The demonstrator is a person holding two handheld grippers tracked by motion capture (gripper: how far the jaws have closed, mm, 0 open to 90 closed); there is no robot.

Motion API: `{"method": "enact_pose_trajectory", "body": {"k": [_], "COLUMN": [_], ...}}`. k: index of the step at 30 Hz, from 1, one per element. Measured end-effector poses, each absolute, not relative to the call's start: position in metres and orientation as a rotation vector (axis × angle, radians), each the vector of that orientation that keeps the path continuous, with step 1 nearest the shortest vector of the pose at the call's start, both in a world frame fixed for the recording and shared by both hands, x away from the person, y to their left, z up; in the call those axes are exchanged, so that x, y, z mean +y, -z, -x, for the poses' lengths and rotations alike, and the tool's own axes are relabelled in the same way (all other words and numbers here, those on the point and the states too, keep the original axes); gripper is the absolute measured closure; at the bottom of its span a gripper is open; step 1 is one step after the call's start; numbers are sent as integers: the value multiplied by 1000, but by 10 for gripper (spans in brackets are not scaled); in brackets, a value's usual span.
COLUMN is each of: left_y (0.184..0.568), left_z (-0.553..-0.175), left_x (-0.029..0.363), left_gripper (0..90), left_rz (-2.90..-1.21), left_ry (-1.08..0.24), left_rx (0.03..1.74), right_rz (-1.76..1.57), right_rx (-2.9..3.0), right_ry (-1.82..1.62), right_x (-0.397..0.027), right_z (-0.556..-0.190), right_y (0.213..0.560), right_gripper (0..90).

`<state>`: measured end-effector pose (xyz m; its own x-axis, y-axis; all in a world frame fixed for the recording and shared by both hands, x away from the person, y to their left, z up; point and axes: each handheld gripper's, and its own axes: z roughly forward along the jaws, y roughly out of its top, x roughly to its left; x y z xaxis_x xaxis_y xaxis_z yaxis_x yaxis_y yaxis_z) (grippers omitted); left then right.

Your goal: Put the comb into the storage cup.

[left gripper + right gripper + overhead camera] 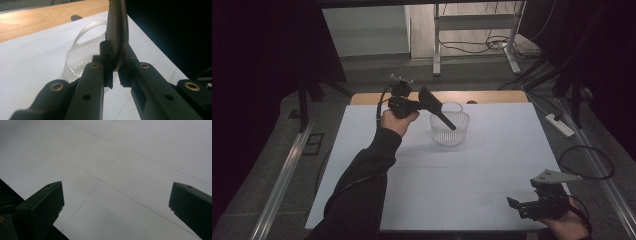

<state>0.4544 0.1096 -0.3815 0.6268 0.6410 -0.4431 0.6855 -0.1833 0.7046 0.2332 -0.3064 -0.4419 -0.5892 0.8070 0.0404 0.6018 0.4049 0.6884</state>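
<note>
High view: left tongs [424, 102] grip spatula [437, 107] over basket [451, 131].

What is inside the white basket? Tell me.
The lower end of the black tool held by the left gripper dips toward the basket. No other contents are visible; the tool hides part of the inside.

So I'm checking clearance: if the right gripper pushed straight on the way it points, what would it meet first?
Probably just the white table surface. The right gripper has its jaws wide apart, tilted down at bare sheet with faint lines; nothing else lies in its path, though depth is unclear.
</note>
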Motion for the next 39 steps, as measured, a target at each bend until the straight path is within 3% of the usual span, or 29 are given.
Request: {"method": "enact_pose_trajectory", "body": {"k": [39], "left_y": [413], "left_z": [-463], "left_x": [86], "left_gripper": [830], "left_rz": [-1895], "left_ry": [97], "left_rx": [1069], "right_rz": [-1223], "right_rx": [2377], "right_ry": [-982], "right_x": [-307], "right_z": [-233], "right_y": [442], "right_gripper": [19]}}
